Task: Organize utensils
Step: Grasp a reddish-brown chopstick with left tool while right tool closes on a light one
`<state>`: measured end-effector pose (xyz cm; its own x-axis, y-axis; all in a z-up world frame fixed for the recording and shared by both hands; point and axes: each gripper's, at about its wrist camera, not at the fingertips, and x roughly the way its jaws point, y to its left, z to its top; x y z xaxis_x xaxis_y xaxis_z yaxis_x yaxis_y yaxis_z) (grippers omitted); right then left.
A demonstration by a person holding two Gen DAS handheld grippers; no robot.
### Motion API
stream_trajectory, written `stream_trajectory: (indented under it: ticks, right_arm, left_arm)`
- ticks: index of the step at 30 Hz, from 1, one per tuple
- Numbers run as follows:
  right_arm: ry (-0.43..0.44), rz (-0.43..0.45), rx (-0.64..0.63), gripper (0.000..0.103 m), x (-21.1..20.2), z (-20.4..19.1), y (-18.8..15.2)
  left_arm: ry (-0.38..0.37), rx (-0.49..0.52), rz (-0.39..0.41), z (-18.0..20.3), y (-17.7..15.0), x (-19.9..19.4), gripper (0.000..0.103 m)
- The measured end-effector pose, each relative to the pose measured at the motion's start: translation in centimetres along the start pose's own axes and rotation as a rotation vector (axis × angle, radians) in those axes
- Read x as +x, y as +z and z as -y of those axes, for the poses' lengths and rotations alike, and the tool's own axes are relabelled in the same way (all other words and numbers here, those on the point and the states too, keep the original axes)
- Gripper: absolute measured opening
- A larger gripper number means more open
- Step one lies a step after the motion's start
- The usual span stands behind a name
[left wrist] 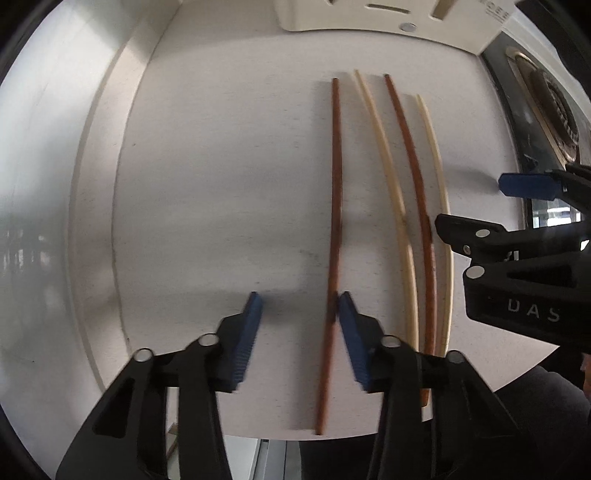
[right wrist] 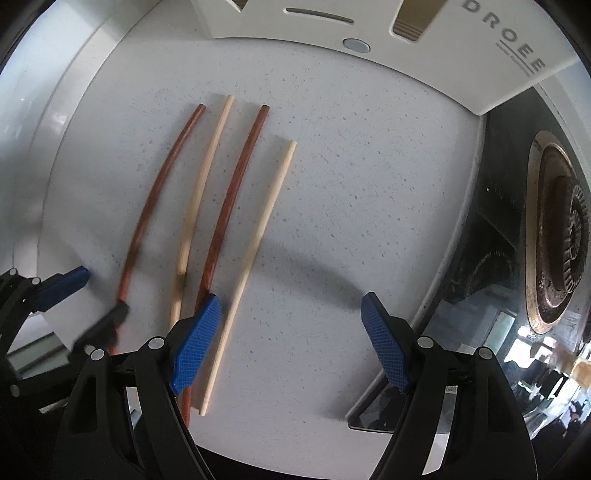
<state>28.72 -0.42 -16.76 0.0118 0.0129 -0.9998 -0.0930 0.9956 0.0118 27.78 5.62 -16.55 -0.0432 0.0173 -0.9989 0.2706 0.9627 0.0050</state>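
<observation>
Brown chopstick (left wrist: 335, 206) against left gripper's (left wrist: 301, 314) right finger

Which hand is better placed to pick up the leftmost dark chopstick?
The left. The left gripper already has the leftmost dark chopstick between its fingers, one pad touching it. The right gripper straddles the rightmost pale chopstick instead, fingers wide apart.

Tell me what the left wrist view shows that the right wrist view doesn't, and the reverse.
Left wrist only: the left gripper from behind, jaws apart, the leftmost dark chopstick against its right pad.

Right wrist only: the right gripper from behind, jaws wide, the rightmost pale chopstick between them untouched; the DROEE lettering in full.

Both: four chopsticks alternating dark and pale on the speckled counter, the white appliance, the stove burner.
</observation>
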Motion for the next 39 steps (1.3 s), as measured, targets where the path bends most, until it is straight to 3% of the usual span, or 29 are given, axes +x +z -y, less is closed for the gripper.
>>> stream_trajectory:
  ticks: [8, 14, 20, 24, 39]
  right_arm:
    - [-0.024, -0.03, -0.014, 0.074, 1.3, -2.6, 1.9]
    - [-0.025, -0.054, -0.032, 0.057, 1.0, -3.1, 2.9]
    - [-0.021, -0.071, -0.013, 0.031, 0.8, -3.1, 4.1]
    - [-0.013, -0.069, 0.001, 0.013, 0.9, -2.3, 4.5]
    - [0.083, -0.051, -0.021, 0.005, 1.5, -0.1, 4.6]
  left_arm:
    - [0.002, -0.016, -0.009, -0.8, 0.8, 0.0, 0.026]
    - [0.006, -0.015, -0.035, -1.5, 1.4, -0.1, 0.017]
    - [0.006, -0.003, -0.07, -1.9, 1.5, 0.2, 0.016]
    - [0.005, -0.028, -0.078, -1.4, 2.1, 0.1, 0.007]
    - [-0.019, -0.118, -0.07, -2.8, 2.6, 0.3, 0.006]
